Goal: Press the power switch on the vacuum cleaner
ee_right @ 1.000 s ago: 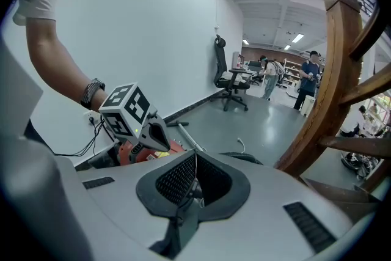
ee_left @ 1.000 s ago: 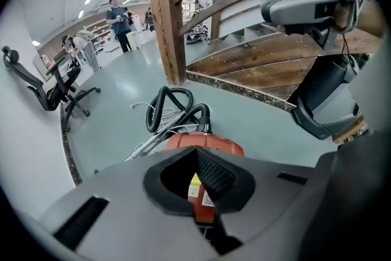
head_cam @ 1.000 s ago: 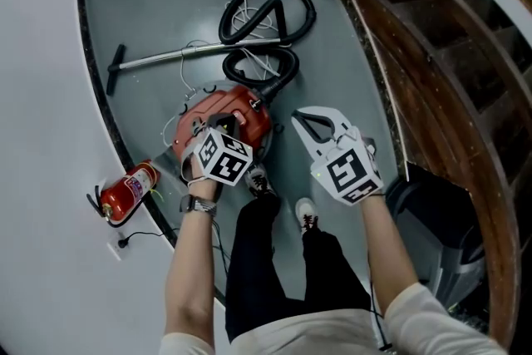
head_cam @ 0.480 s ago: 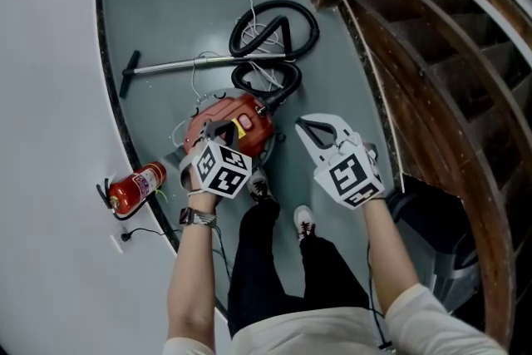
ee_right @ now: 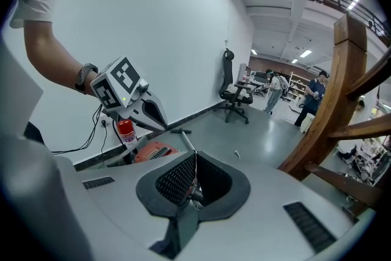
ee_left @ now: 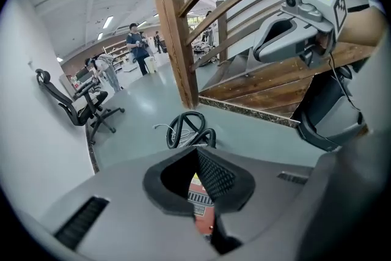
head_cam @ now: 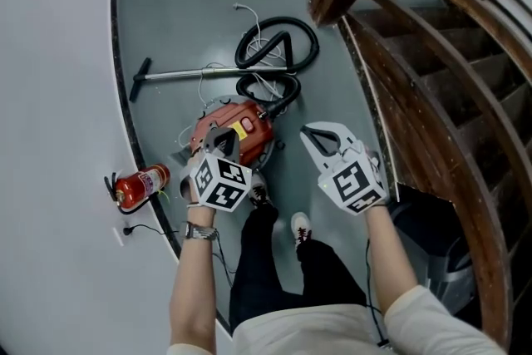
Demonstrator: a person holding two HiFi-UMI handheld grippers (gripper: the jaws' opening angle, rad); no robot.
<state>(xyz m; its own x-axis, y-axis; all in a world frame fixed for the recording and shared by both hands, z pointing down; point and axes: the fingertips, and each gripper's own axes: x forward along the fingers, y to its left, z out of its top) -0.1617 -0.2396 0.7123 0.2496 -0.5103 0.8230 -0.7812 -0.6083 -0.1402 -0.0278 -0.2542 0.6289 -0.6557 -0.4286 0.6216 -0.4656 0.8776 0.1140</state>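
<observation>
Standing on a grey floor, looking steeply down between a white wall on the left and a wooden staircase on the right. Looking, at the far left, at a red fire extinguisher lying against the foot of the wall. Holding the left gripper just right of that, over the near end of the red vacuum cleaner, and clenching its fingers together on nothing, with only the red casing showing through the gap behind the closed tips in the left gripper view. Not showing clearly whether those tips are touching the casing. Resting the vacuum cleaner on the floor just ahead of the person's shoes, a yellow patch on its top beside the gripper's tip. Trailing beyond it a looped black hose and a metal wand lying across the floor toward the wall. Holding the right gripper in the air to the right of the vacuum cleaner, apart from it, and pressing its fingers shut on nothing as well.
</observation>
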